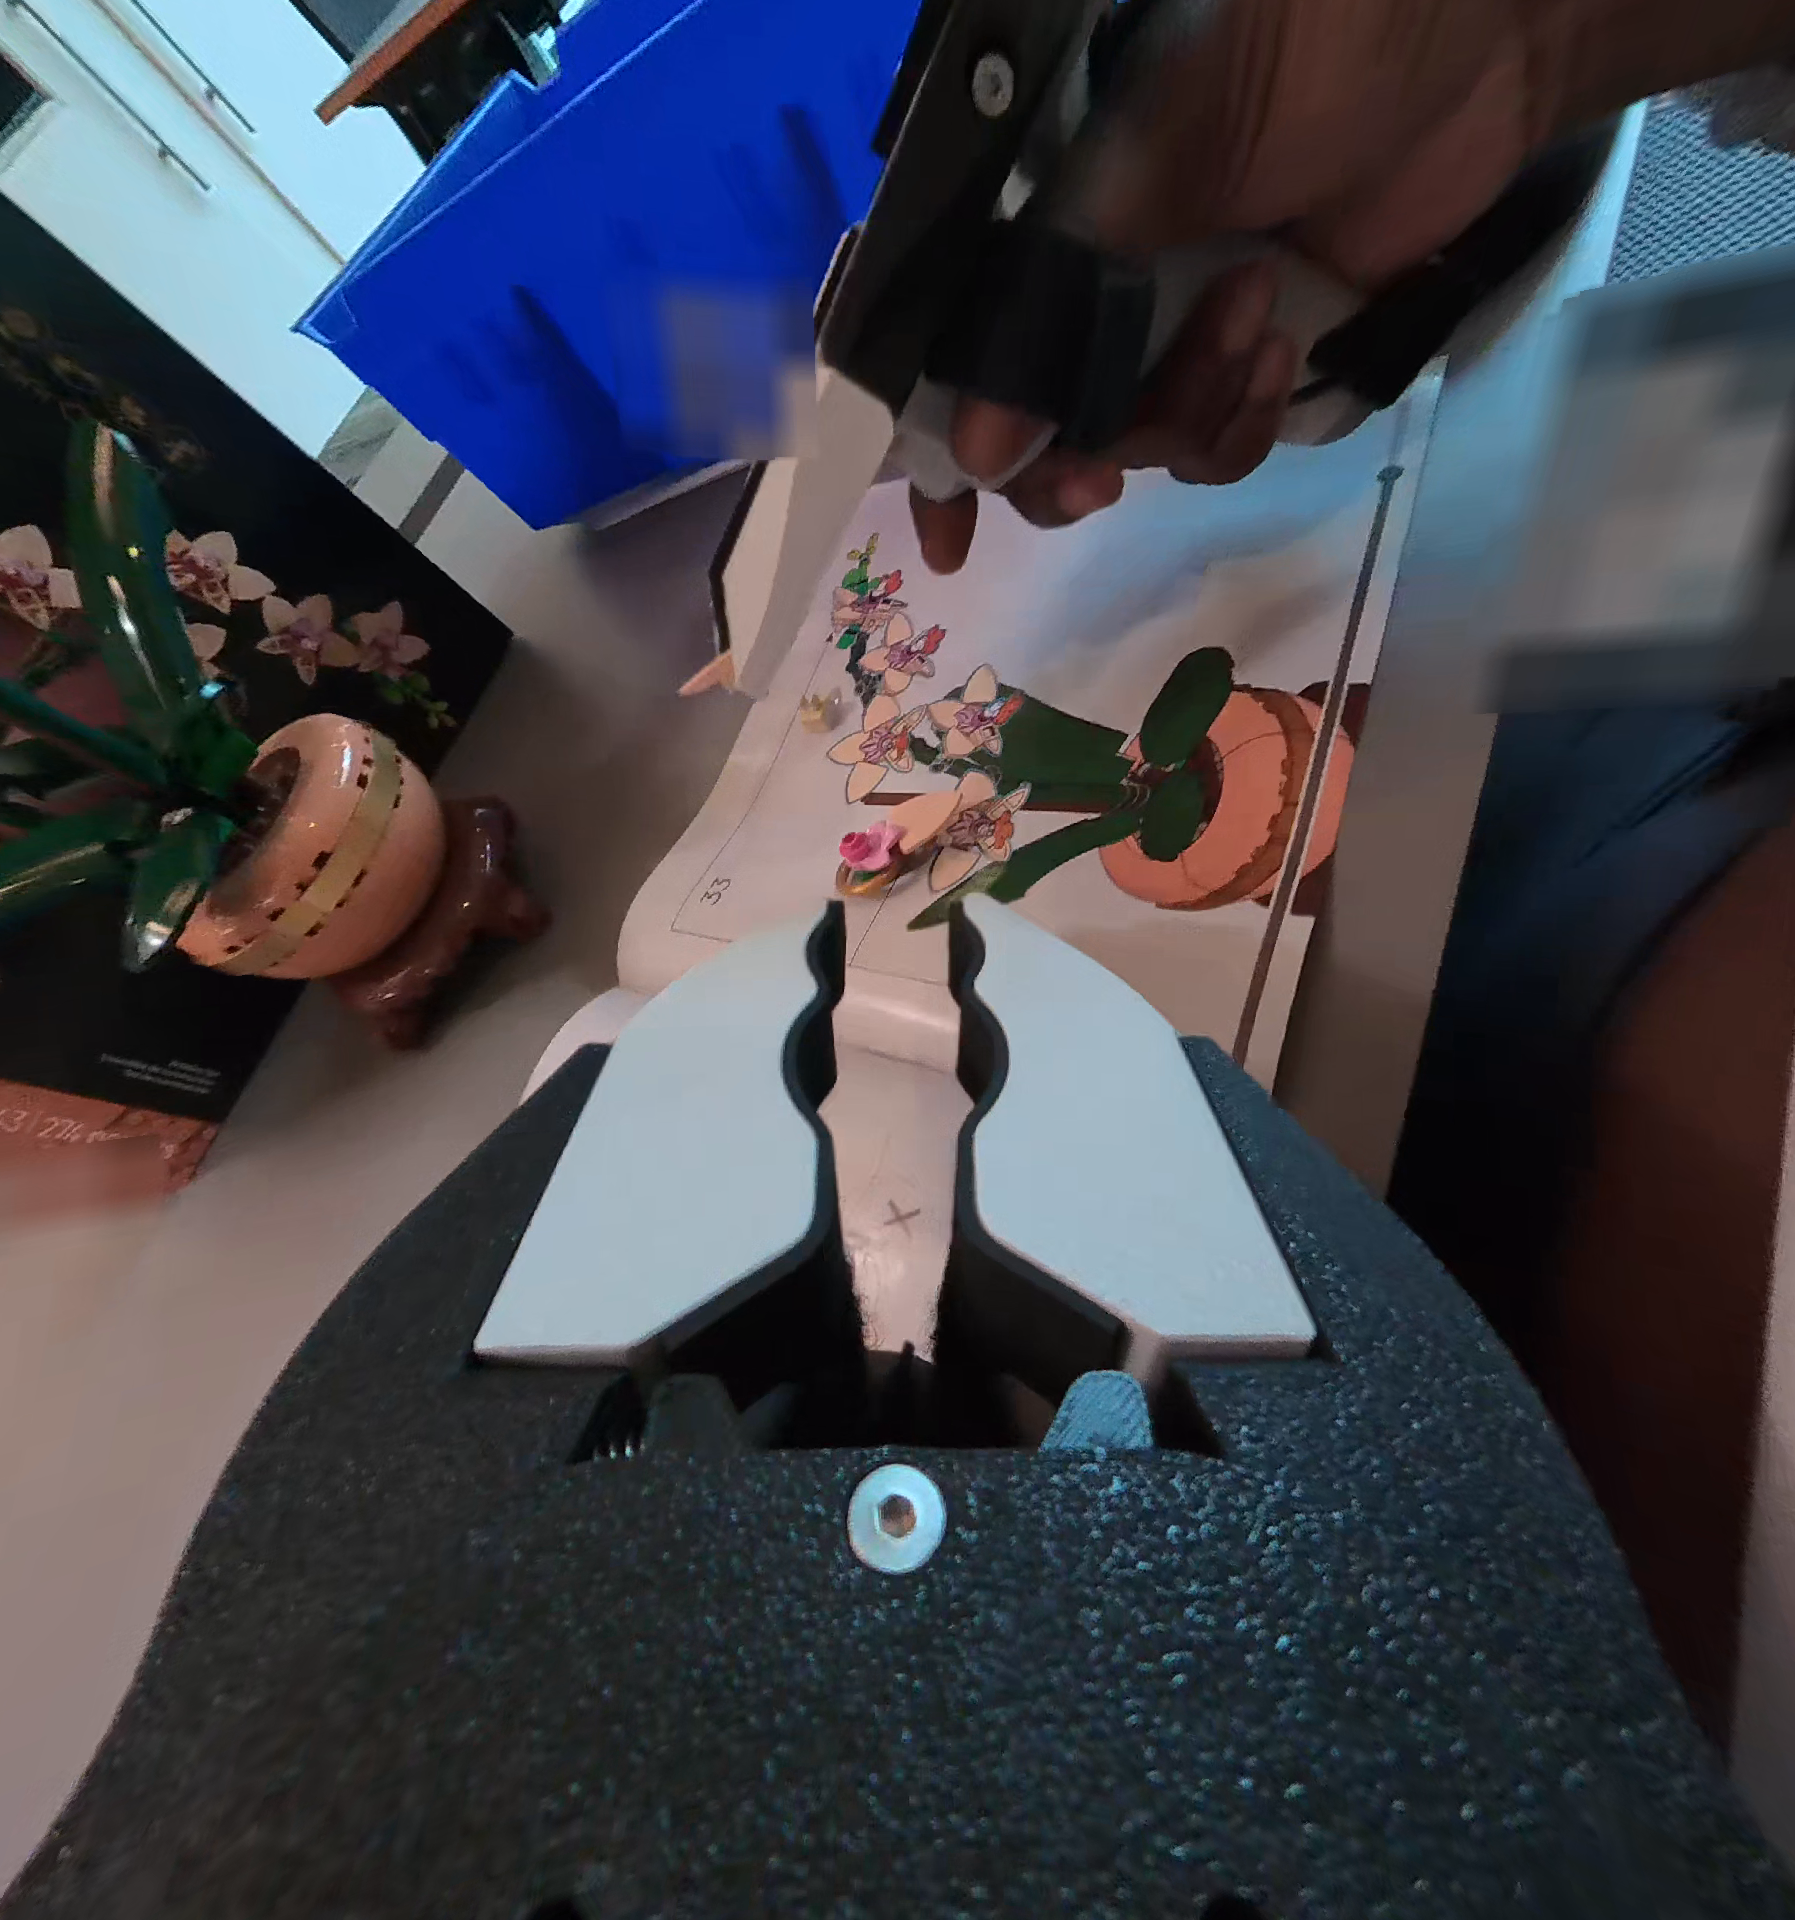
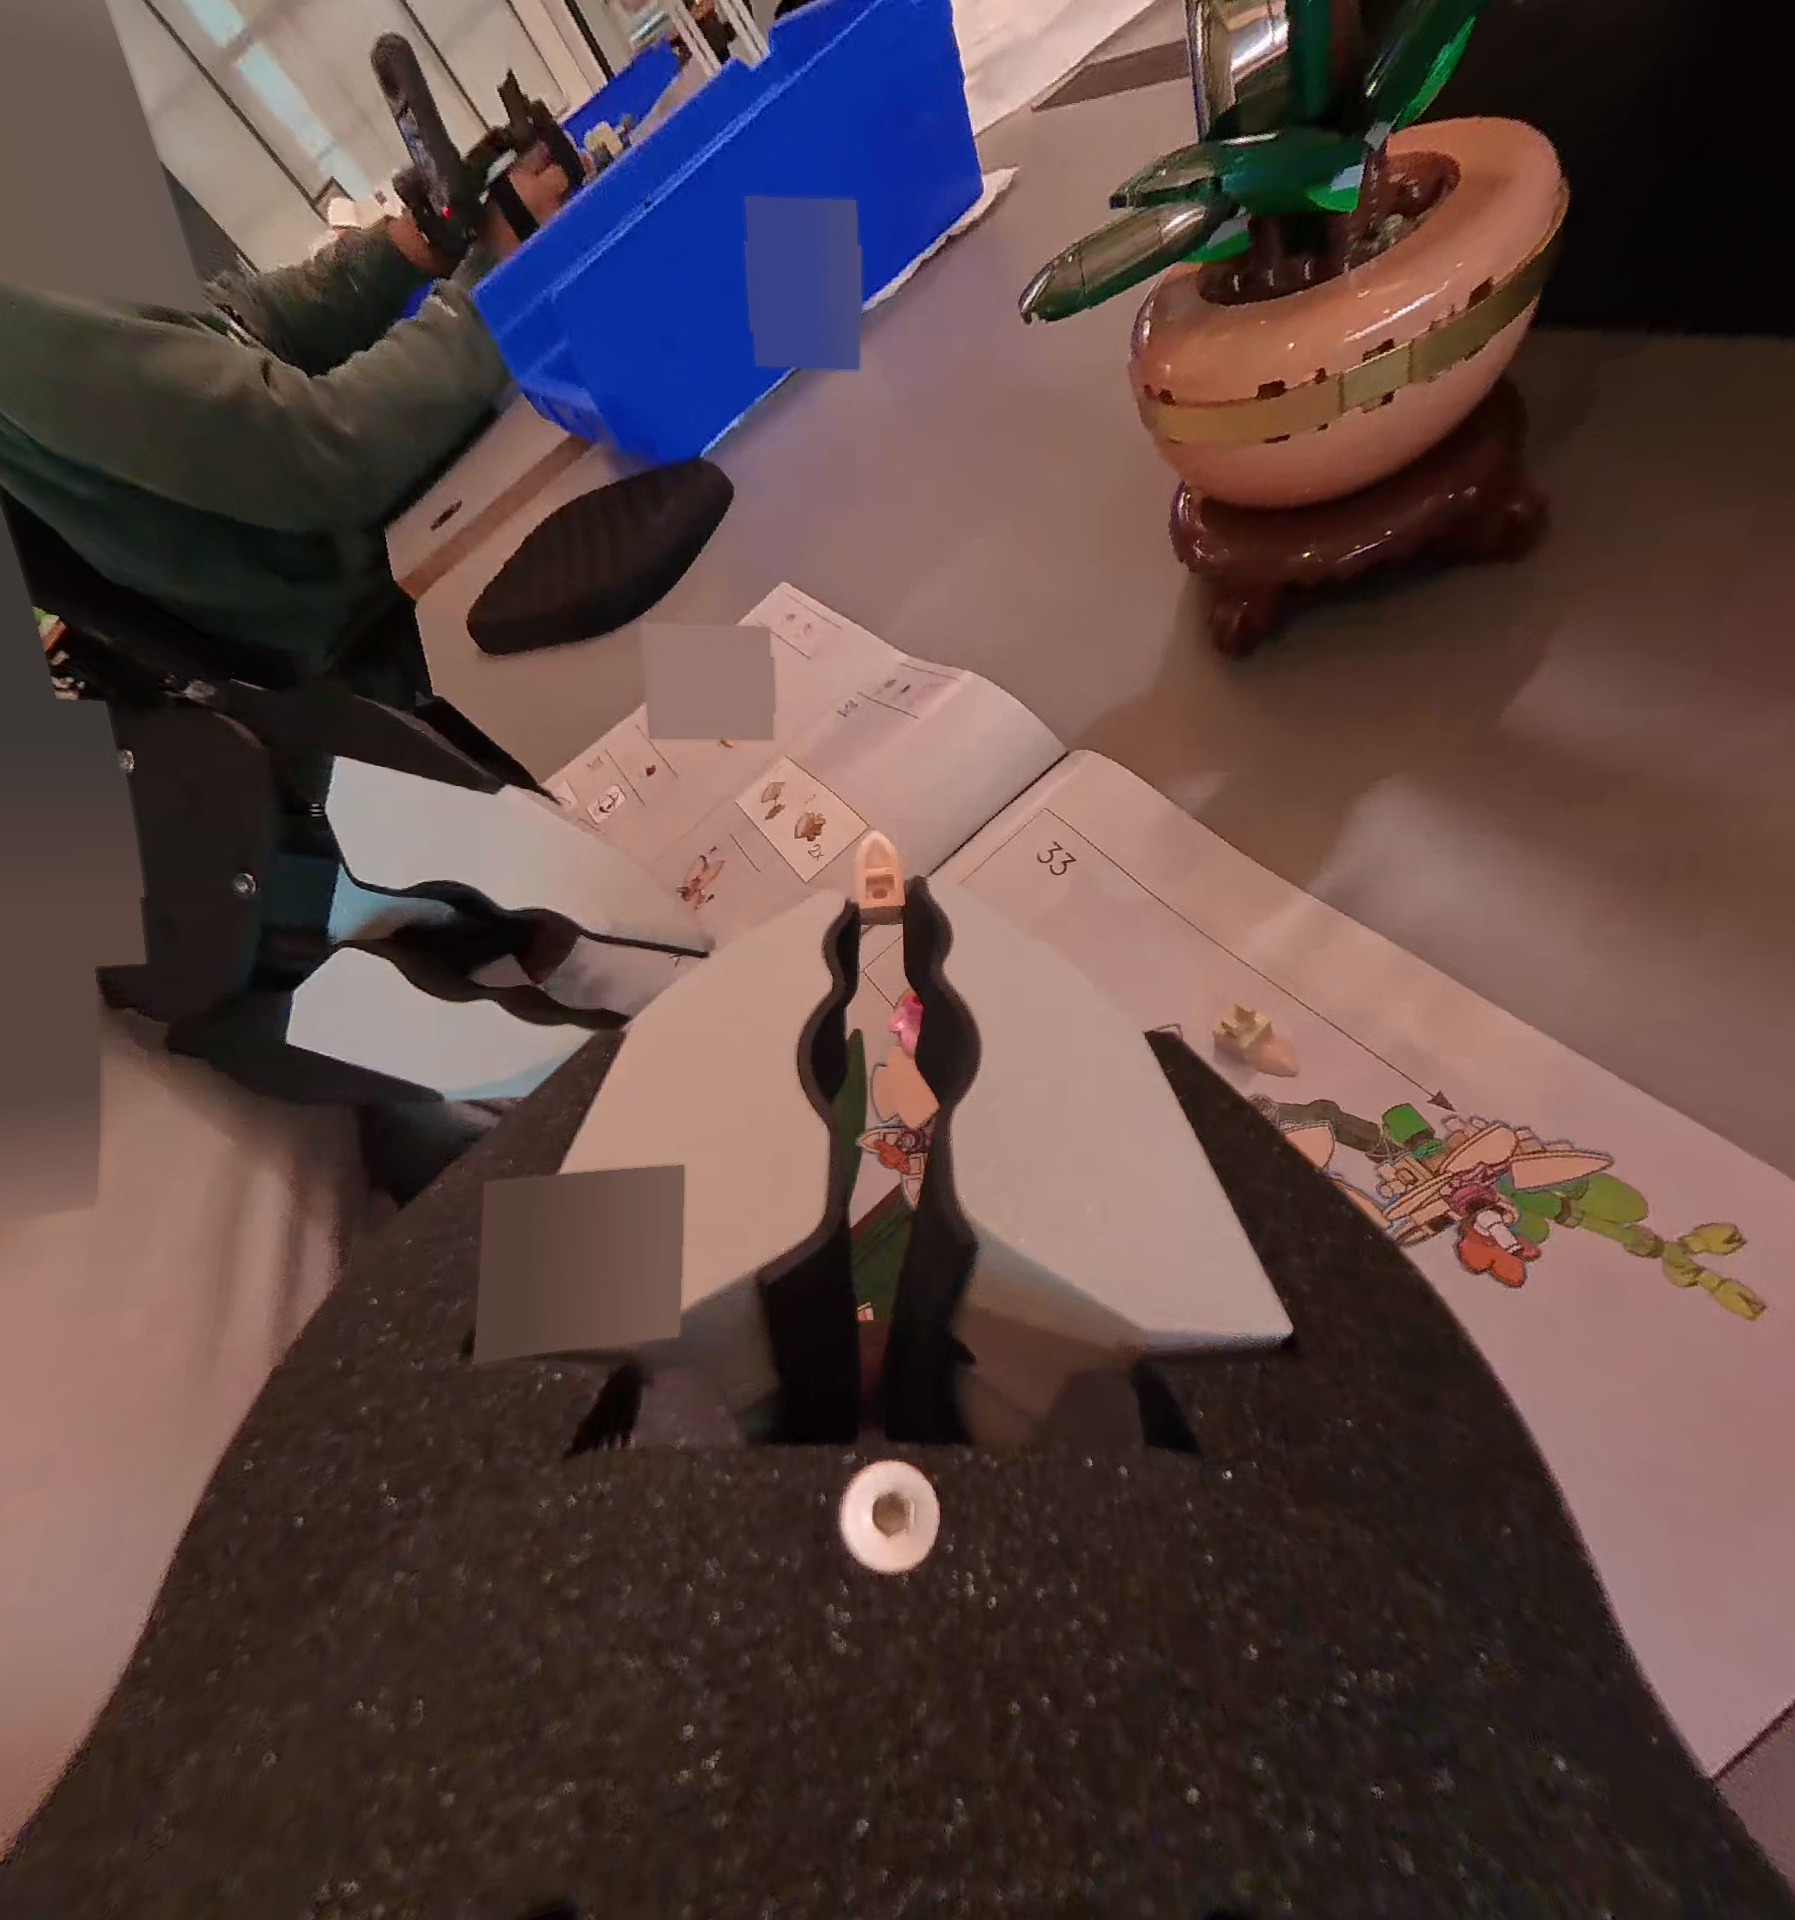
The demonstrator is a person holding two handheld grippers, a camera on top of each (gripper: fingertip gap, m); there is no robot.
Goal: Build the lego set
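Observation:
My right gripper [image 2: 880, 902] is shut on a small cream lego piece [image 2: 877, 875] that sticks out past its fingertips, held above the open instruction booklet [image 2: 1132, 935]. It also shows in the left wrist view [image 1: 742, 675], coming down from the top with the cream piece [image 1: 704, 681] at its tip. My left gripper [image 1: 895, 920] is open and empty, low over the booklet [image 1: 1059, 613]. Just ahead of it a pink flower piece on a gold ring [image 1: 865, 857] lies on the page. A small pale piece [image 2: 1251, 1039] lies on the page to the right. The orchid pot model [image 2: 1340, 395] stands behind.
The orchid pot [image 1: 311, 842] stands in front of the set's dark box [image 1: 62, 520]. A blue bin [image 2: 664, 260] sits at the back of the table. A black oval pad [image 2: 602, 561] lies left of the booklet. Another person's green sleeve [image 2: 249, 416] is at the far left.

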